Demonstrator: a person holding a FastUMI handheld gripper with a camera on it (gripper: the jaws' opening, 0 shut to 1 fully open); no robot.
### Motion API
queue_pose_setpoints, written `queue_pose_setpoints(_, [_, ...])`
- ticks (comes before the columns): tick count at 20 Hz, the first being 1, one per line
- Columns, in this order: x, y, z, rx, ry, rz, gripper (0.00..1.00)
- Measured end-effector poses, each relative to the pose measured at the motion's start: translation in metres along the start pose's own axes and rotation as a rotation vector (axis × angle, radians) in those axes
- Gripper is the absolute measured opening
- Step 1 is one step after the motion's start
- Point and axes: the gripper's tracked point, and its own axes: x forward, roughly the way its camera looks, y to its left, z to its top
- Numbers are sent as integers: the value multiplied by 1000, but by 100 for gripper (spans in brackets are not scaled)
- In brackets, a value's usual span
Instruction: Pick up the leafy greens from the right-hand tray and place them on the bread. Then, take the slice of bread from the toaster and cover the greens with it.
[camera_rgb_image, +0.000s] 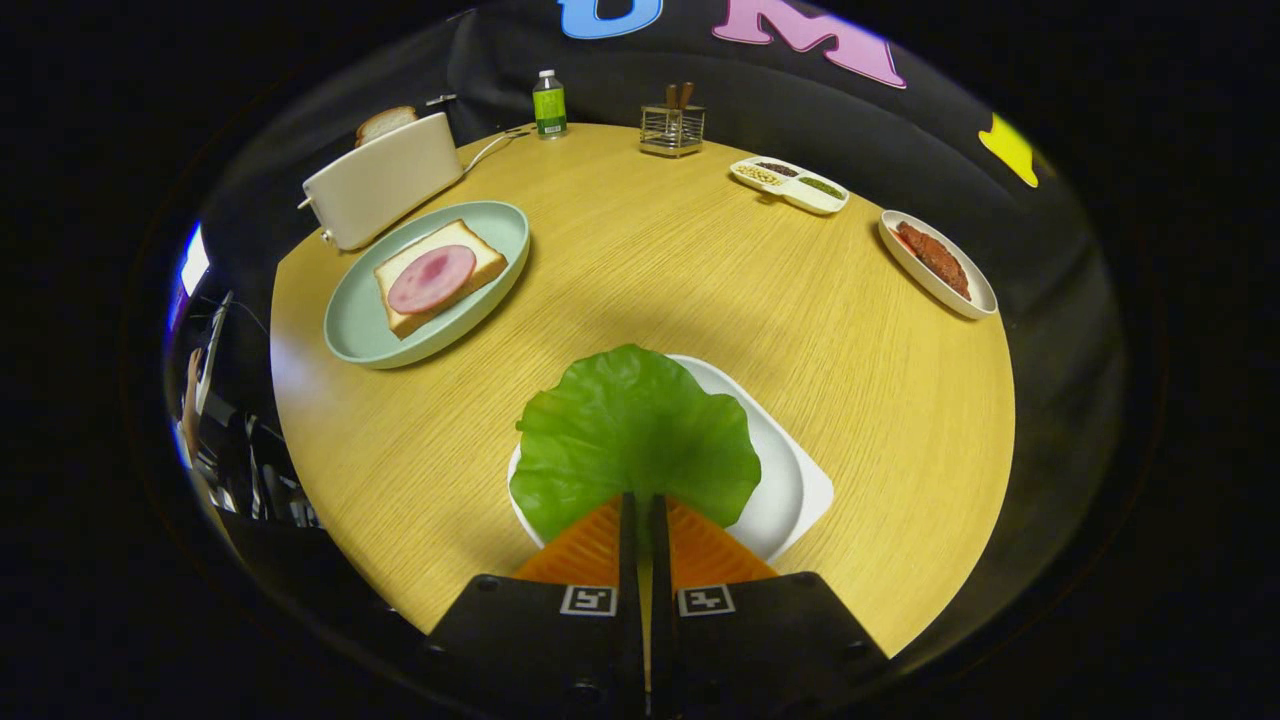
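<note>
Gripper (641, 505): fingers nearly together, closed on the near edge of the lettuce leaf (635, 440); I judge both fingers press on it.
Lettuce leaf: spreads just ahead of the fingertips, over the white tray (790, 480); I cannot tell whether it is lifted clear or touching the tray.
Step in hand: I read this as the pick-up of the greens, grasp made, carry not yet done.
Bread on plate (440, 275): one slice with a round of ham (432, 278) on top, on the pale green plate (375, 335), well beyond the fingers to the left.
Next move: I would raise the leaf, swing left across bare table (650, 260), and lay it over the ham.
Toaster (380, 190): behind the plate, second slice (385, 122) standing in its slot.
Bystanders: bottle (549, 103), wire caddy (672, 128), divided dish (790, 184), dish of red food (938, 262), all far side, well apart from my path.
Obstruction: none that I can see; plate rim is the only thing to clear.
</note>
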Motion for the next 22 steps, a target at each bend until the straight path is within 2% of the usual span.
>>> queue_pose_setpoints(6, [-43, 0, 40, 39, -109, -32, 8])
queue_pose_setpoints(12, [-76, 43, 97, 24, -203, 0, 7])
queue_pose_setpoints(16, [-76, 92, 136, -12, -230, 64, 8])
queue_pose_setpoints(22, [-49, 159, 178, -57, -226, 138, 7])
